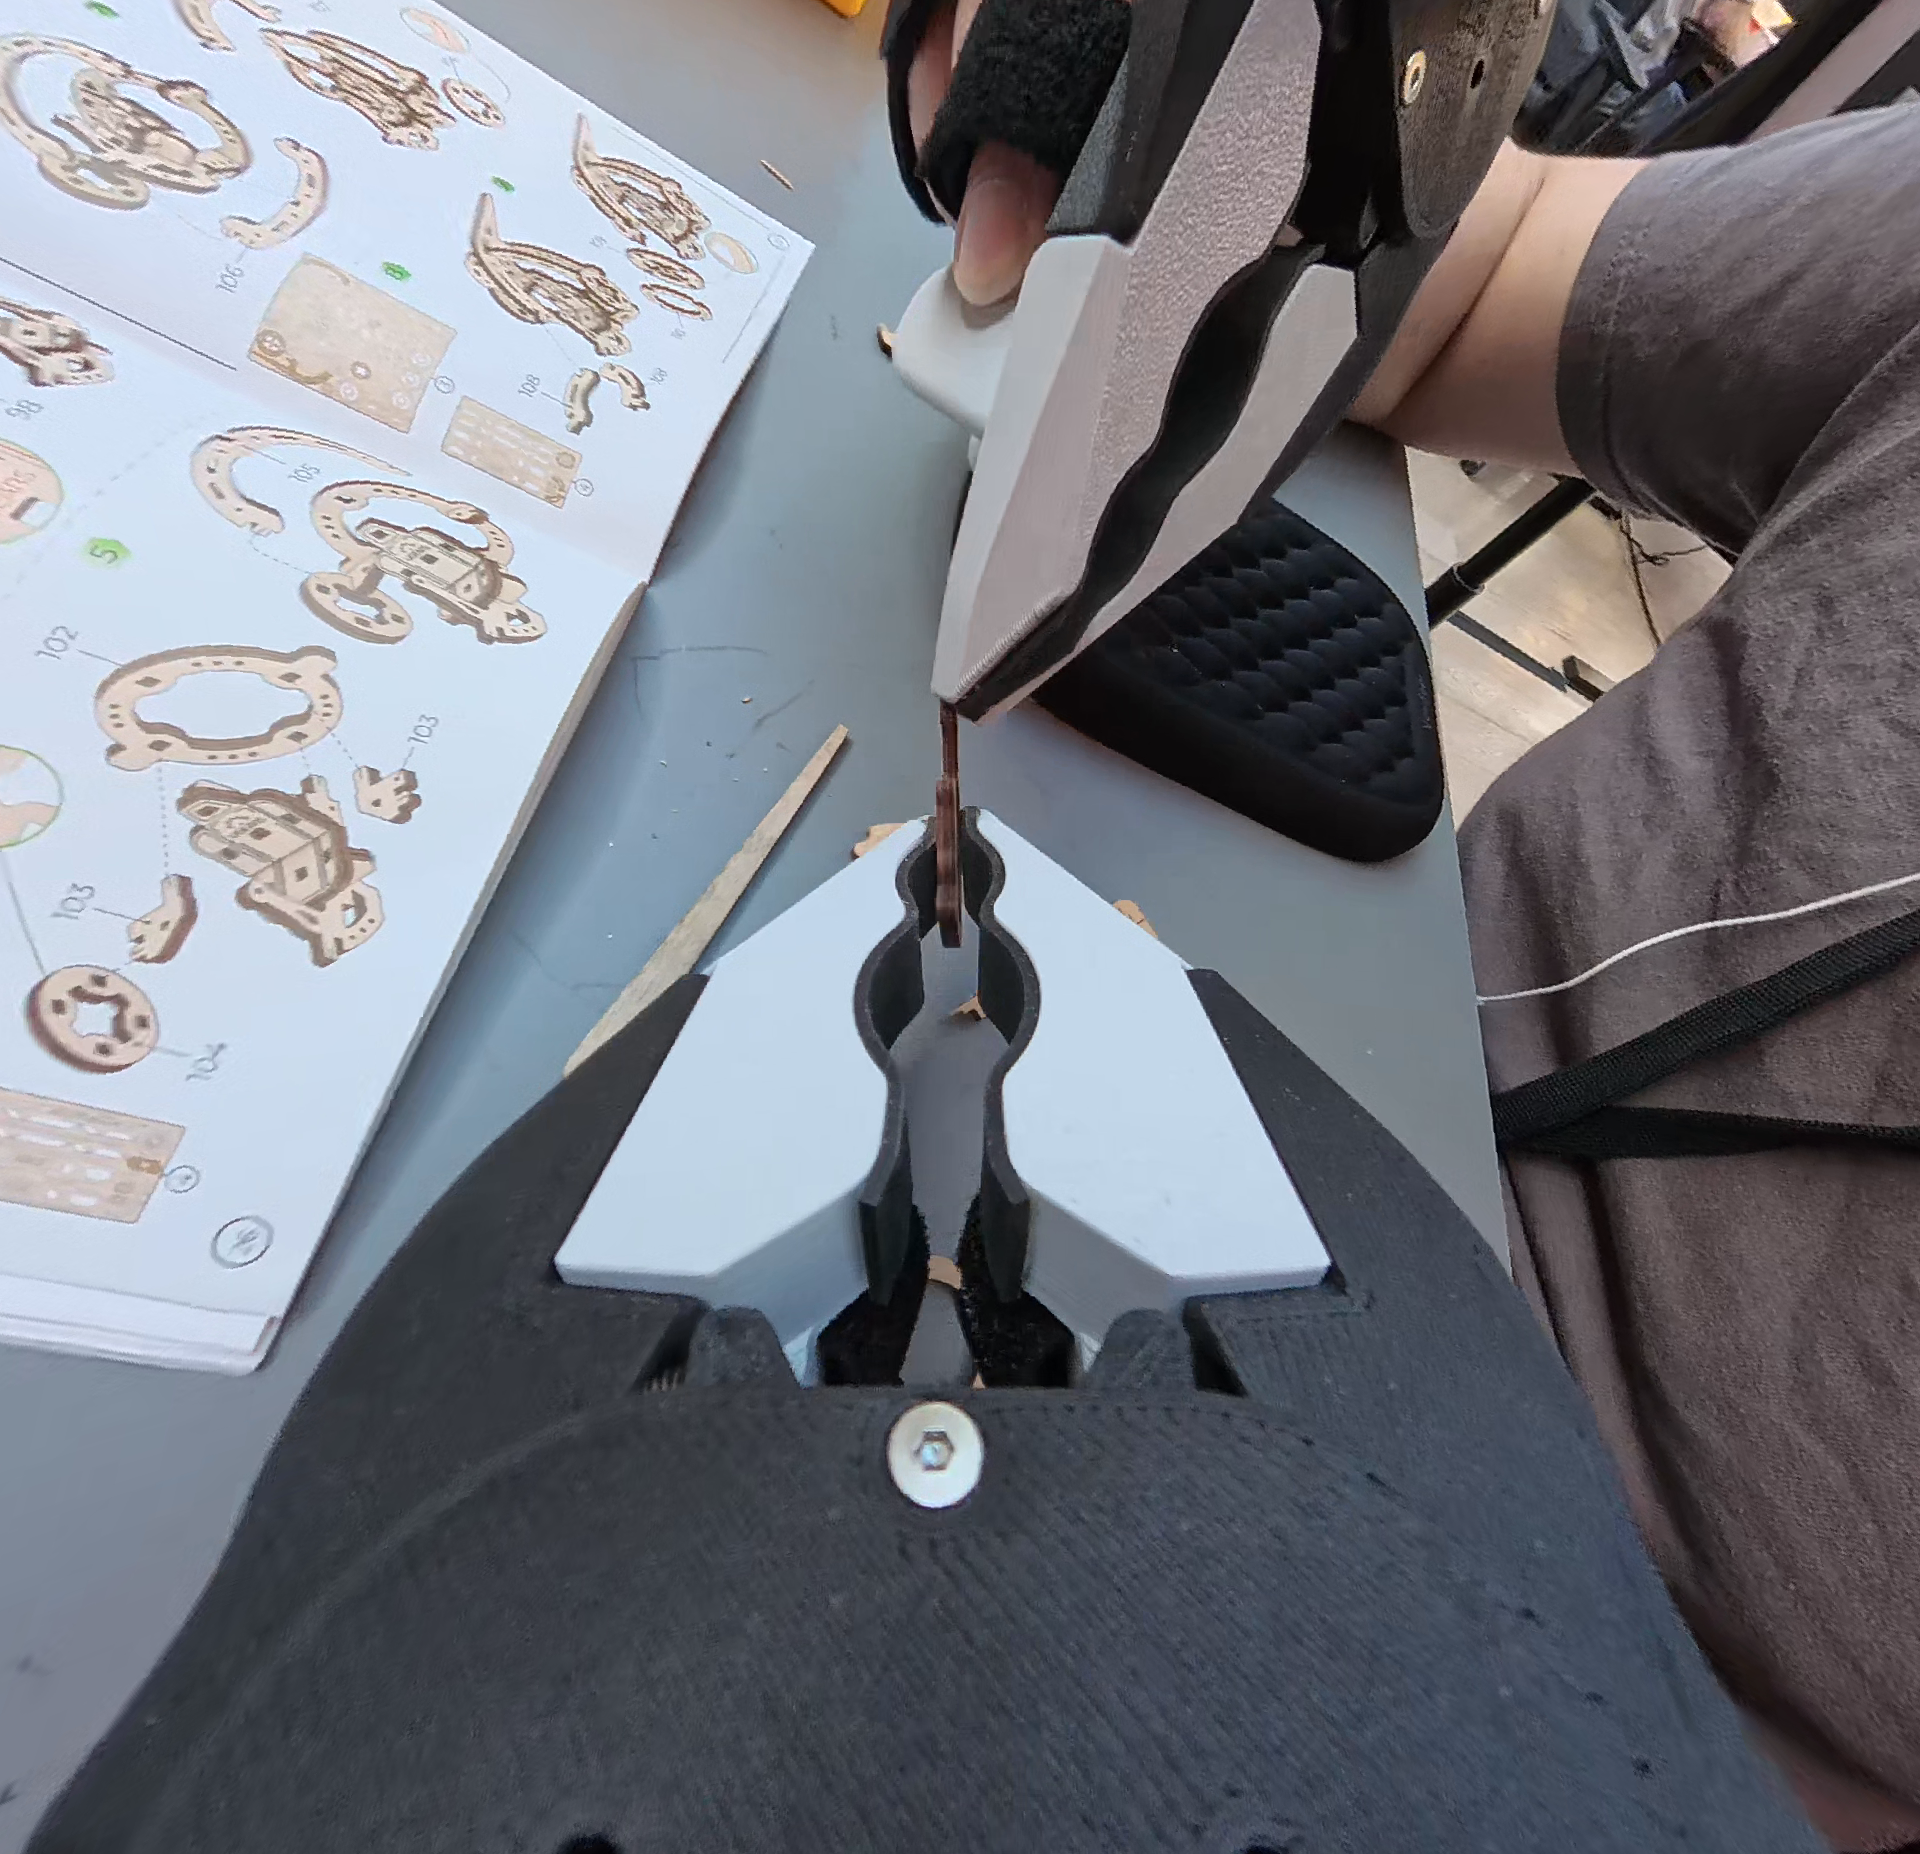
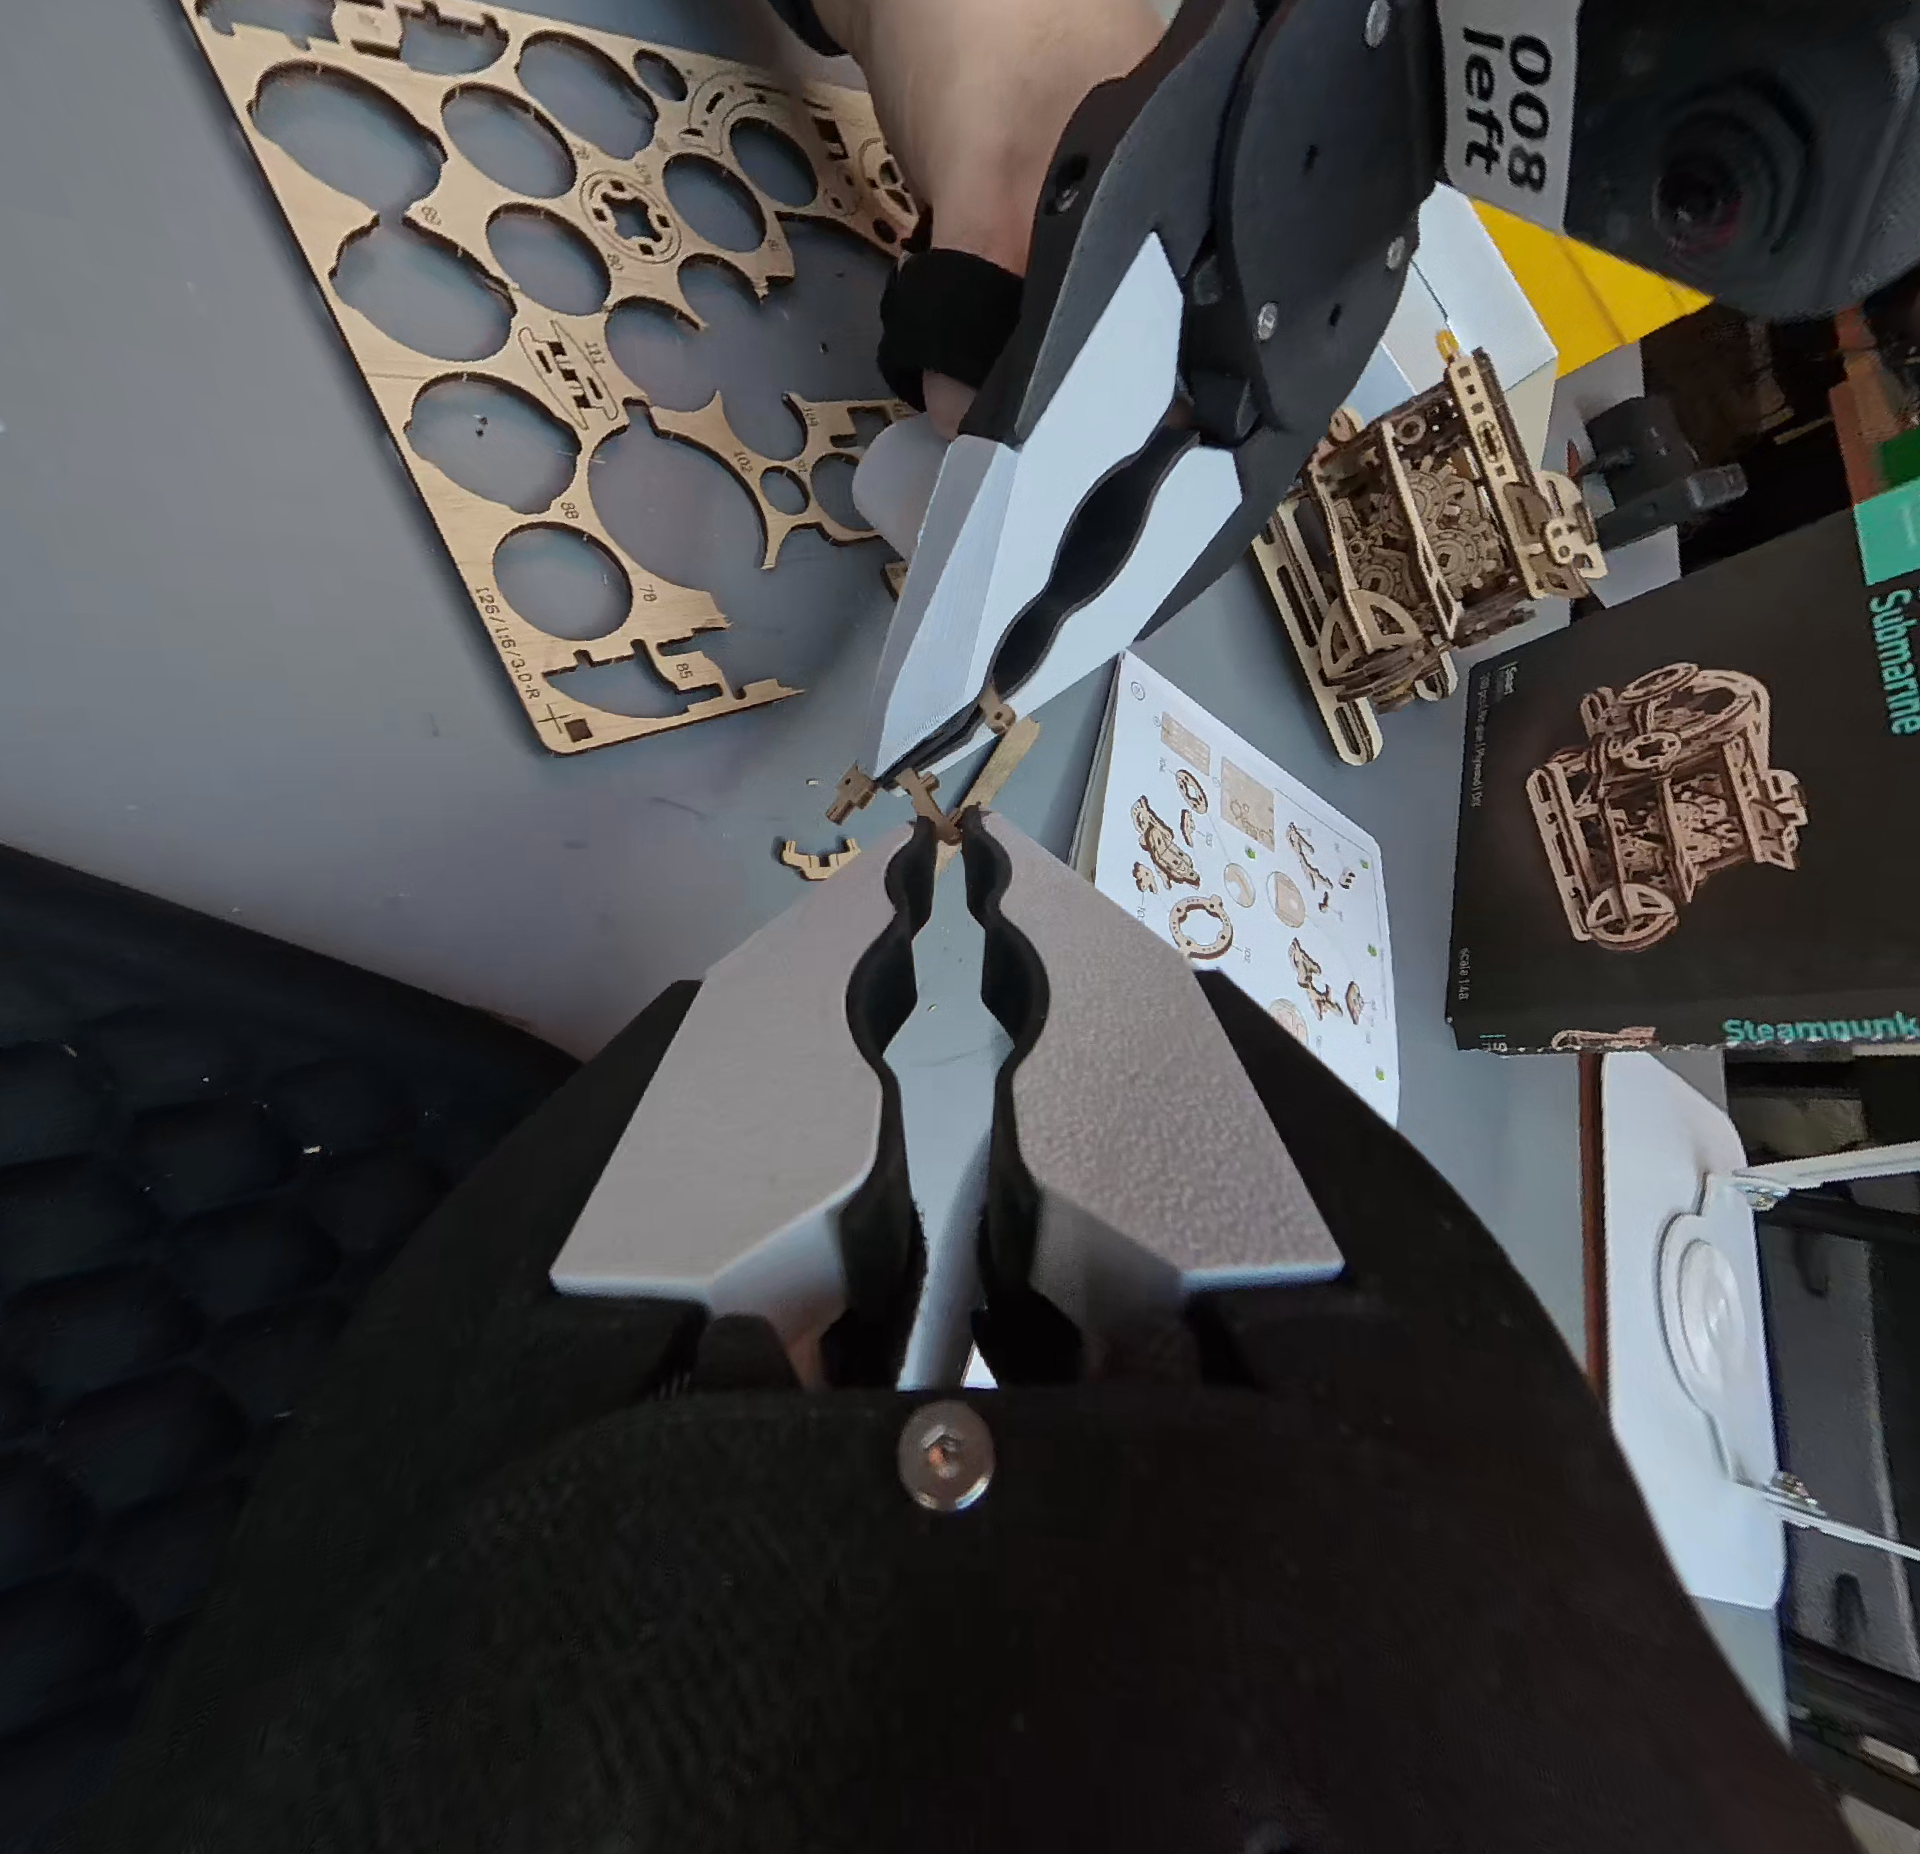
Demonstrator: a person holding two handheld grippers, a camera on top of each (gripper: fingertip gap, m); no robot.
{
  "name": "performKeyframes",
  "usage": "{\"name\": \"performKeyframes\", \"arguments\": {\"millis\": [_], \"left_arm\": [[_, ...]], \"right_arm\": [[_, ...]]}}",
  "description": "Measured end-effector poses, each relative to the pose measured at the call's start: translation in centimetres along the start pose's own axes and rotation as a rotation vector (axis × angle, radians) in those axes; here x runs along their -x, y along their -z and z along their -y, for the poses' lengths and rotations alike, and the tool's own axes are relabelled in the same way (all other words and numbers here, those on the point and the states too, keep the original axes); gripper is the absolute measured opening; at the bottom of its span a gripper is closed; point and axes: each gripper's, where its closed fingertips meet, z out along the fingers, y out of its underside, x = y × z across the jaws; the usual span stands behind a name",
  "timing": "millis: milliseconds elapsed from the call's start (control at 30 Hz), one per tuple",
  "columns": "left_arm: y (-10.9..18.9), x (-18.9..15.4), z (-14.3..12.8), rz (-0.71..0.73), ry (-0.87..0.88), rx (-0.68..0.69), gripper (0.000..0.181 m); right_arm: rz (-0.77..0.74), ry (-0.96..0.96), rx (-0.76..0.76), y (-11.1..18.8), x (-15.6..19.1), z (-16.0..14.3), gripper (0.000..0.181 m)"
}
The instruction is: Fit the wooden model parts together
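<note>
In the left wrist view my left gripper [image 1: 948, 830] is shut on a thin dark wooden part [image 1: 948, 869], seen edge-on and upright between the tips. My right gripper [image 1: 961, 708] comes down from above, shut on a second thin part [image 1: 949, 750] that meets the first one end to end. In the right wrist view my right gripper [image 2: 940, 825] pinches a small cross-shaped part [image 2: 928, 802]. The left gripper [image 2: 914, 765] holds a flat part [image 2: 852, 791] whose tabs stick out on both sides of its tips. The two grippers meet tip to tip above the grey table.
An open instruction booklet [image 1: 312, 557] lies at the left, a wooden strip [image 1: 717, 900] beside it. A black mesh pad [image 1: 1278, 682] lies to the right. A punched-out wooden sheet [image 2: 520, 350], a loose part [image 2: 816, 857], an assembled model [image 2: 1434, 557] and a black box [image 2: 1683, 786] lie around. From the left gripper's tips to the assembled model [image 2: 1434, 557] is close to 20 cm.
</note>
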Motion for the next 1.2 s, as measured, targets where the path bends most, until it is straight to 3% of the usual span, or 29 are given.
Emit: {"name": "performKeyframes", "arguments": {"millis": [133,233,367,567,833,1067,1200], "left_arm": [[1.9,1.0,1.4,0.06,0.034,-0.075,0.0],[3.0,1.1,2.4,0.058,0.049,-0.133,0.0],[3.5,1.0,2.8,0.063,0.043,-0.156,0.0],[3.6,0.7,3.1,0.066,0.025,-0.166,0.0],[3.3,0.8,3.0,0.053,0.014,-0.173,0.0],[2.4,-0.4,3.2,0.006,-0.043,-0.196,0.0],[1.8,-1.2,3.5,-0.011,-0.073,-0.218,0.0]], "right_arm": [[0.113,-0.202,-0.074,0.6,0.1,-0.8,0.013],[0.225,-0.313,-0.062,-0.5,1.4,-1.8,0.023],[0.316,-0.289,0.007,-2.3,2.6,-3.0,0.021],[0.406,-0.386,-0.013,-2.9,3.1,-2.8,0.011],[0.344,-0.476,-0.029,-2.6,2.4,-2.8,0.008],[0.194,-0.952,-0.423,2.8,-1.6,0.1,0.007],[0.137,-0.992,-0.483,3.1,-1.7,1.3,0.007]]}}
